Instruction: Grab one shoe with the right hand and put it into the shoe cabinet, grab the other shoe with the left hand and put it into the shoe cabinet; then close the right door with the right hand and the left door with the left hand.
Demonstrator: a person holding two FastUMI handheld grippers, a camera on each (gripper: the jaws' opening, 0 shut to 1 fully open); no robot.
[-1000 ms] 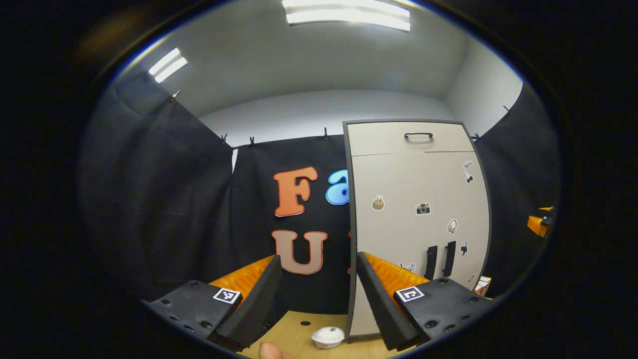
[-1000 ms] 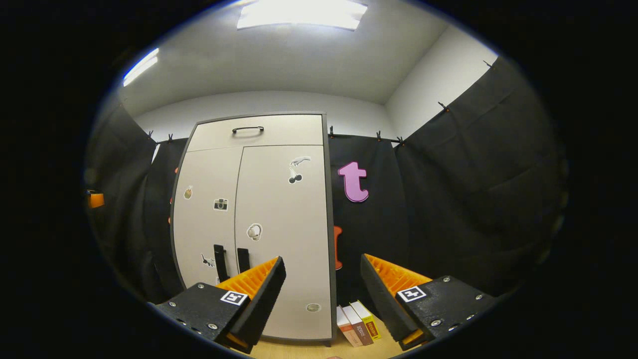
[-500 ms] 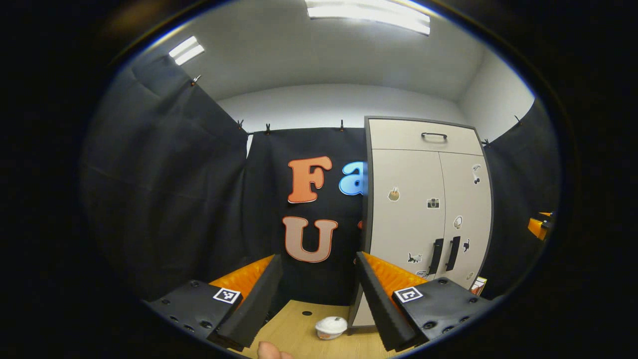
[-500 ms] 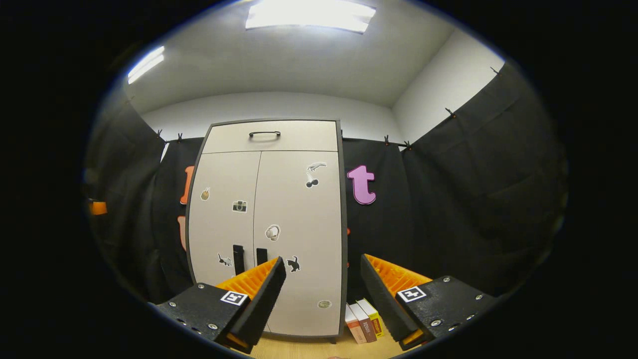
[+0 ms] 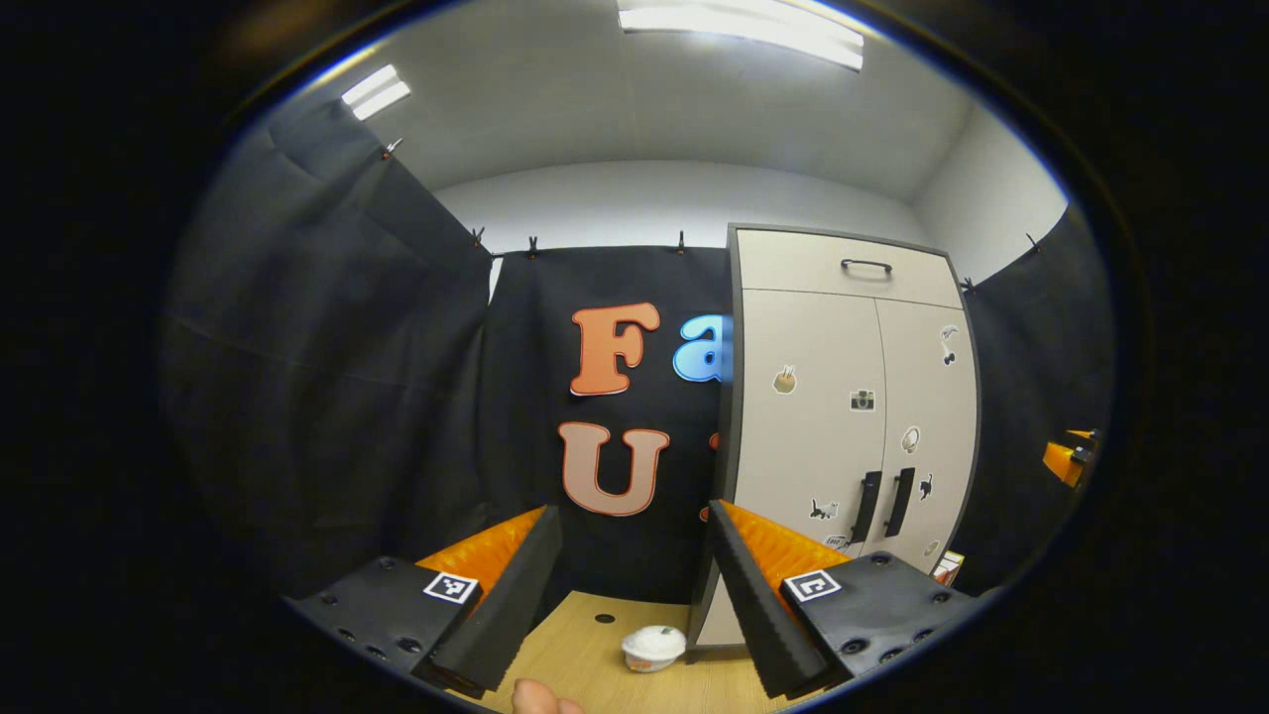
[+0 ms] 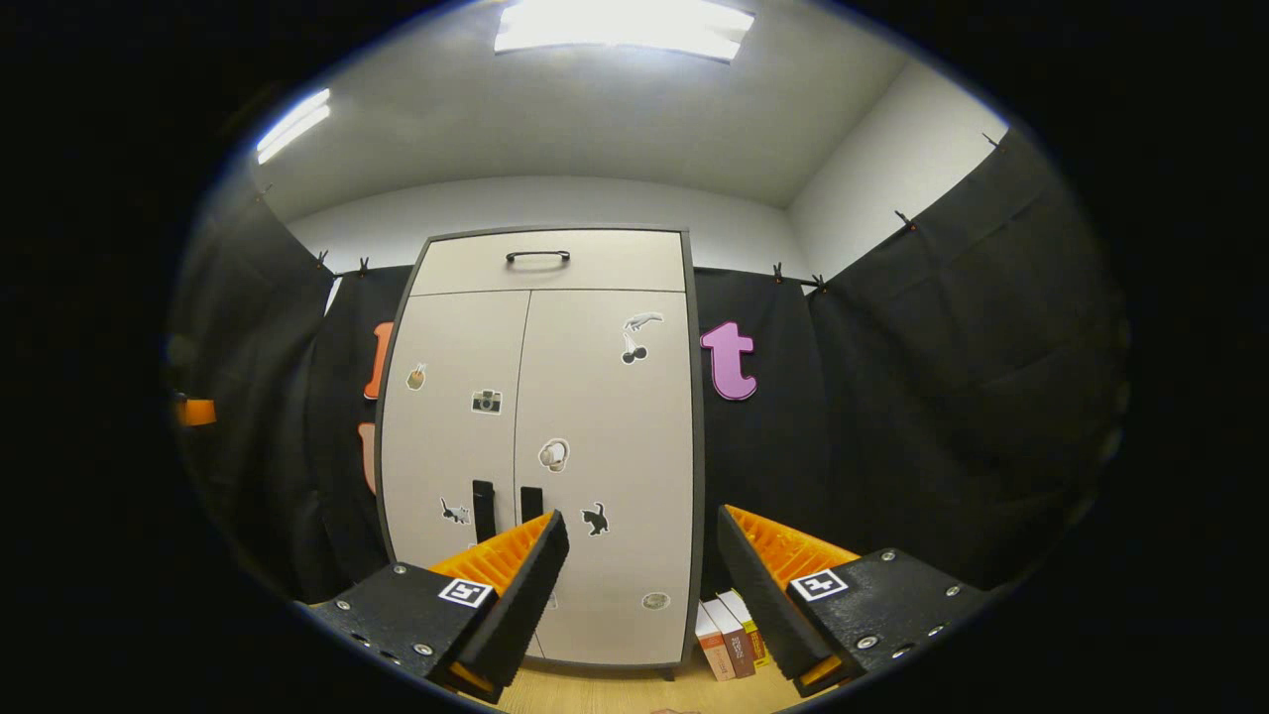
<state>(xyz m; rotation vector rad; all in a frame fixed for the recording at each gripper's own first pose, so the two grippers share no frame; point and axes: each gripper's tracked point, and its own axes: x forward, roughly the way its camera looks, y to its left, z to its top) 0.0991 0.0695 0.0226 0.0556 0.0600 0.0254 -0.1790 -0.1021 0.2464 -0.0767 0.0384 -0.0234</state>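
Both doors of shoe cabinet [image 6: 540, 446] appear shut; shoes presumably inside. Your left gripper [image 5: 630, 585] and right gripper [image 6: 639, 585]: fingers spread wide, empty. Doors likely light, rigid; push flat panel.

A light wood-grain table [image 5: 585, 659] shows along the bottom centre of the left gripper view, with a small dark round hole [image 5: 604, 618] in its surface toward the back. On it stands the shoe cabinet [image 5: 843, 436], right of centre, both doors closed. Just left of the cabinet's base sits a small white lidded cup [image 5: 652, 647]. In the right gripper view, at lower centre, the cabinet [image 6: 540, 446] rests on the same table [image 6: 615, 694], and a few books [image 6: 729, 640] stand upright just beside its right edge.
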